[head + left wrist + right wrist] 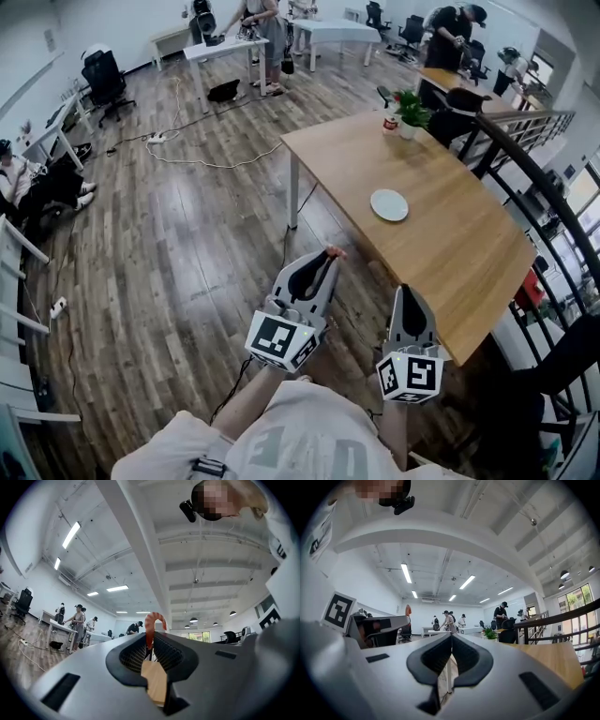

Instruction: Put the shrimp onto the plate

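Here, plate (389, 204) on wooden table (459, 258); floor (187, 234) perhaps laminate; shrimp (149, 627) gripped.

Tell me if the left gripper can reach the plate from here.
Probably yes: the left gripper, shut on the shrimp, hangs short of the table, and only bare tabletop lies around the plate.

The grey two-jaw left gripper (325, 262) points forward on a bare forearm (246, 401), jaws pinching a curled orange shrimp (151, 623); the matching right gripper (405, 294) sits beside it, jaws pressed together, empty
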The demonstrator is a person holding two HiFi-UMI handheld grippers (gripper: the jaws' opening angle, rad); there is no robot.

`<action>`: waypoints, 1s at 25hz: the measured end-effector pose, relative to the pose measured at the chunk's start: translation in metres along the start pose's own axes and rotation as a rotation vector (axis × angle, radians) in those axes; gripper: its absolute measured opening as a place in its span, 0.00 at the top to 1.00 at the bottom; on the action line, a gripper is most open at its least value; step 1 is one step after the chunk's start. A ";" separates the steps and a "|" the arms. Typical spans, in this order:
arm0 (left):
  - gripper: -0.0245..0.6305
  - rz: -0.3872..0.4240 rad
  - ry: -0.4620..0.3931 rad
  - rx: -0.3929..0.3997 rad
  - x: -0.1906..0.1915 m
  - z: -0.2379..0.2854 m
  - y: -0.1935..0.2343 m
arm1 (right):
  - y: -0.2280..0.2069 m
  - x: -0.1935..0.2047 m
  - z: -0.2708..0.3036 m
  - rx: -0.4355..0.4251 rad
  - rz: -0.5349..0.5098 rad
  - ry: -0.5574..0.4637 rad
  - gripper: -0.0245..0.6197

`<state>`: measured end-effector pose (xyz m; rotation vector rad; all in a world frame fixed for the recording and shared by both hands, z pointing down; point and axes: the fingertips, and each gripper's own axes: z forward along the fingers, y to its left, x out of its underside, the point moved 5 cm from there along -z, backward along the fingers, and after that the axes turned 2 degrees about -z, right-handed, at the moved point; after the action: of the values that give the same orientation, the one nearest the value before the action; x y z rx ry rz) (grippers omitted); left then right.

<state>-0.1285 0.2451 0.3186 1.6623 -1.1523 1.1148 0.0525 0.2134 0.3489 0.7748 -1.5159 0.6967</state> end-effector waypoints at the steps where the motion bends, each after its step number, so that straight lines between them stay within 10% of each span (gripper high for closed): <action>1: 0.88 -0.005 0.002 0.003 0.000 0.001 0.003 | 0.002 0.000 0.002 -0.003 -0.004 0.002 0.93; 11: 0.88 -0.030 0.017 0.008 0.019 0.016 0.032 | 0.004 0.017 0.029 -0.022 -0.033 0.045 0.93; 25: 0.88 -0.016 0.018 0.055 0.065 0.203 0.056 | -0.139 0.029 0.155 0.044 0.016 0.009 0.93</action>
<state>-0.1263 0.0247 0.3303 1.6972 -1.1039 1.1581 0.0713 0.0050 0.3637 0.7924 -1.5039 0.7467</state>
